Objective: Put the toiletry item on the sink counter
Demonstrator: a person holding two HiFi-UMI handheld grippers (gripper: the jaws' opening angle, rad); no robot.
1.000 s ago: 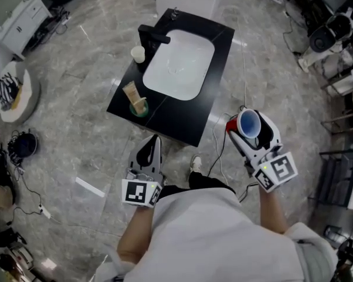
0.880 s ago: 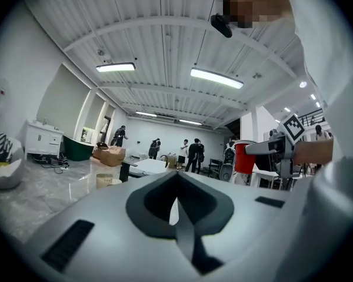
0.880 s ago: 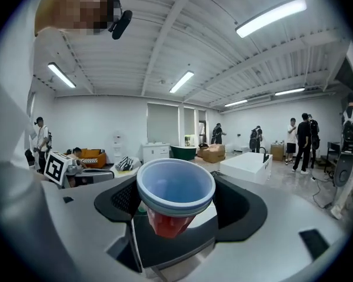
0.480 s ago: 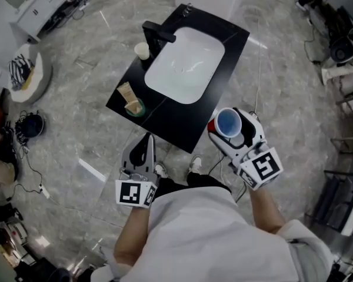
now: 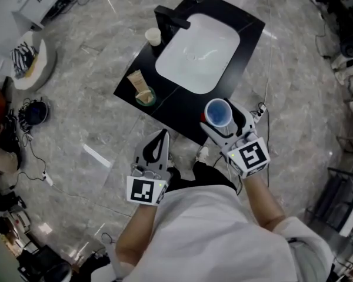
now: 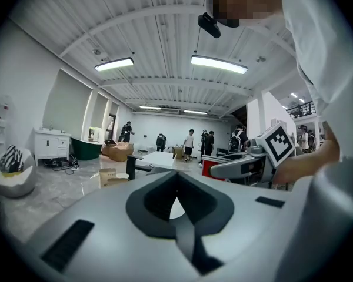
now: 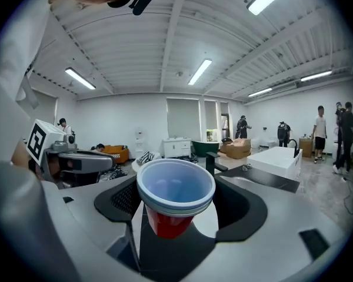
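Counter (image 5: 165,107) nearer cup (image 5: 217,111) in rt tool (image 5: 222,121)

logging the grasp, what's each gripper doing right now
Left gripper: jaws shut, nothing between them.
Right gripper: jaws shut on the red cup, held upright.

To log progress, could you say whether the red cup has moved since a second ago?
Yes: the cup moved left, reaching the near edge of the sink counter.
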